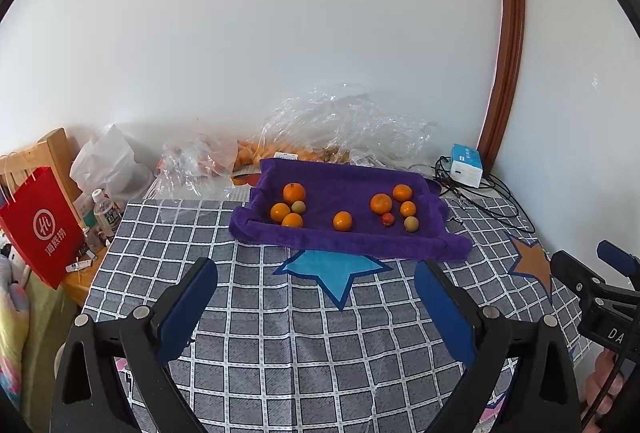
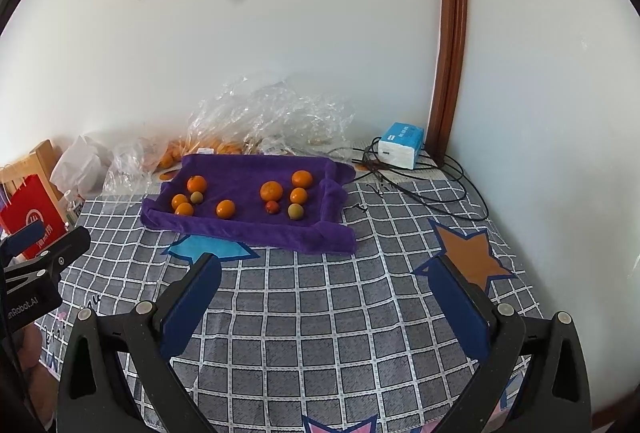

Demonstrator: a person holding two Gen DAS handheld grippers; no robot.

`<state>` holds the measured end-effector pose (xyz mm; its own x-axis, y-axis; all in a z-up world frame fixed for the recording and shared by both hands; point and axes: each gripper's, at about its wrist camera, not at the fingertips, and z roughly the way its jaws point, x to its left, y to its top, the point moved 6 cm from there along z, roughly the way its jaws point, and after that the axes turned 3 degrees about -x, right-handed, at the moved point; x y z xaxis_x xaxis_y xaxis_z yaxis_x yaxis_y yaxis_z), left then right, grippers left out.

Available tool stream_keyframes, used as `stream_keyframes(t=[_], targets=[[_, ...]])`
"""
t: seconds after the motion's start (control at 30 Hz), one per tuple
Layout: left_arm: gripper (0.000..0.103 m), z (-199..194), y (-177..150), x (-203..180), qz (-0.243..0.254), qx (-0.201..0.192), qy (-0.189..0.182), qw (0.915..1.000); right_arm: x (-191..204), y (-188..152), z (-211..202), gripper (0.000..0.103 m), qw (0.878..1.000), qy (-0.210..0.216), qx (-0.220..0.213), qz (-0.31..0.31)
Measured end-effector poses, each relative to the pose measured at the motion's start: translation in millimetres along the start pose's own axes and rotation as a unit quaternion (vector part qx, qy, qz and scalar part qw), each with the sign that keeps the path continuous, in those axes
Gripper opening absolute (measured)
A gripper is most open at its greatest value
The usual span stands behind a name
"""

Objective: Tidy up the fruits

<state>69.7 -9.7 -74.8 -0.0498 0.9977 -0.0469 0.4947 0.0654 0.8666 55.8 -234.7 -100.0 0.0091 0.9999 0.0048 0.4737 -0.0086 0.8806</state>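
Note:
A purple towel tray [image 1: 348, 241] [image 2: 256, 231] lies at the back of the checked table. It holds several oranges, with one alone in the middle [image 1: 342, 221] [image 2: 225, 209]. Two greenish fruits [image 1: 411, 223] [image 2: 295, 211] and a small red fruit [image 1: 387, 219] [image 2: 272, 207] lie among them. My left gripper [image 1: 316, 273] hangs open in front of the tray, nothing between its blue pads. My right gripper [image 2: 328, 267] is open too, nearer the tray's right front corner. Each gripper shows at the edge of the other's view.
Crumpled clear plastic bags [image 1: 344, 121] with more oranges lie behind the tray by the wall. A white-blue box [image 1: 466, 165] and black cables [image 2: 432, 189] sit at the back right. A red paper bag [image 1: 40, 229], bottles [image 1: 105, 211] and a wooden chair stand left of the table.

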Motion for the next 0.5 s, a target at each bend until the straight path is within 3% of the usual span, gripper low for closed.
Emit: stream_keyframes(t=[0.5], targets=[[0.100, 0.3, -0.8, 1.0, 0.005, -0.001, 0.002, 1.0000, 3.7, -4.4, 3.7, 0.102, 1.000, 0.002, 0.007, -0.002]])
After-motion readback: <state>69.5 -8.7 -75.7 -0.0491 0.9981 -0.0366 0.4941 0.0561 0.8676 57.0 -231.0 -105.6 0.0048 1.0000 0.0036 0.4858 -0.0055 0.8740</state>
